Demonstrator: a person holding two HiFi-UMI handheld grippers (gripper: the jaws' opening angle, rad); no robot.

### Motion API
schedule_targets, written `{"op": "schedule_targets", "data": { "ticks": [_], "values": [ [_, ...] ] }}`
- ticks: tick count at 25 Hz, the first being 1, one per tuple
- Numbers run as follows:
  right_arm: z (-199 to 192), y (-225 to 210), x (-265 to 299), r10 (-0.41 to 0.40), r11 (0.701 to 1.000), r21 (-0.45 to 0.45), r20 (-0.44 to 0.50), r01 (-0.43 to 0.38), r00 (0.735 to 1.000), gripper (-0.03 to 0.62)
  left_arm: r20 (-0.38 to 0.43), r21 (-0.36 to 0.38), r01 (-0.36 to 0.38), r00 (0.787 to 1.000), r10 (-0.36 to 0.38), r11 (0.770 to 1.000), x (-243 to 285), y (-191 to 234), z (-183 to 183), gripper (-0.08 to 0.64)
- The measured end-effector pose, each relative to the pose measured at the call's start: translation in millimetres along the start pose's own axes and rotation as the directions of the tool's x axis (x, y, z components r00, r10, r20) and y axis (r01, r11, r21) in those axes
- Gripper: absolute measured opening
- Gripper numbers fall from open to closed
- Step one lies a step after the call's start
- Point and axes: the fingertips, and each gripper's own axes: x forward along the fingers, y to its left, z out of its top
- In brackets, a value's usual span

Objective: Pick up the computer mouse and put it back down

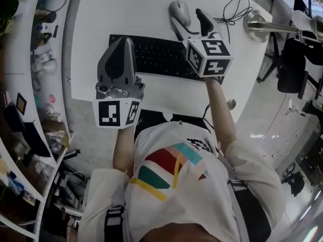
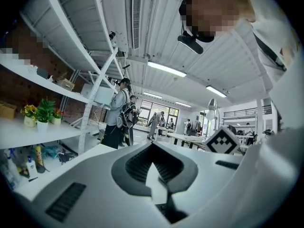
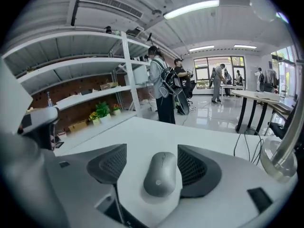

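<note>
desk (image 1: 136, 4), white and broad, fills the upper centre of the head view, seen from steeply above, with the person's arms reaching up into frame from the bottom. a black keyboard (image 1: 156, 57) lies across the middle of the desk. a round metal lamp base (image 1: 256, 24) sits at the upper right, with a thin black cable (image 1: 234, 9) looped just to its left. the left gripper (image 1: 125, 42) hangs at centre left over the keyboard's left end; in its own view the two dark pads meet at the tips with nothing between them, so it is clenched and empty. the right gripper (image 1: 189, 21) reaches past the keyboard's far right corner toward the top centre. its jaws are spread wide, one on each side of the mouse (image 3: 160, 174), a small smooth grey oval. in the right gripper view the mouse lies low in the centre of the frame, flat on the desk, lengthwise between the pads. the right-hand pad is very near its side, the left-hand pad shows a clear gap, and neither seems to press on it. this reads as the start of the pick-up: the gripper is lined up but no grasp is made. the next move likely calls for squeezing the jaws evenly onto the mouse's curved sides, low enough that it does not slip out, before lifting.
</note>
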Motion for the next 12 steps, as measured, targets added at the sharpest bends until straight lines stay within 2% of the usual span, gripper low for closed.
{"op": "schedule_targets", "data": {
  "ticks": [6,12],
  "values": [
    [-35,-14,47,-0.106,0.994,0.008,-0.149,0.108,0.983,0.323,-0.044,-0.035,-0.004,0.999,0.003,0.999,7,27,-19,0.044],
    [-56,-10,64,-0.119,0.993,-0.009,-0.223,0.12,0.968,0.322,-0.07,-0.056,-0.024,0.997,0.02,0.998,12,43,-33,0.043]
  ]
}}
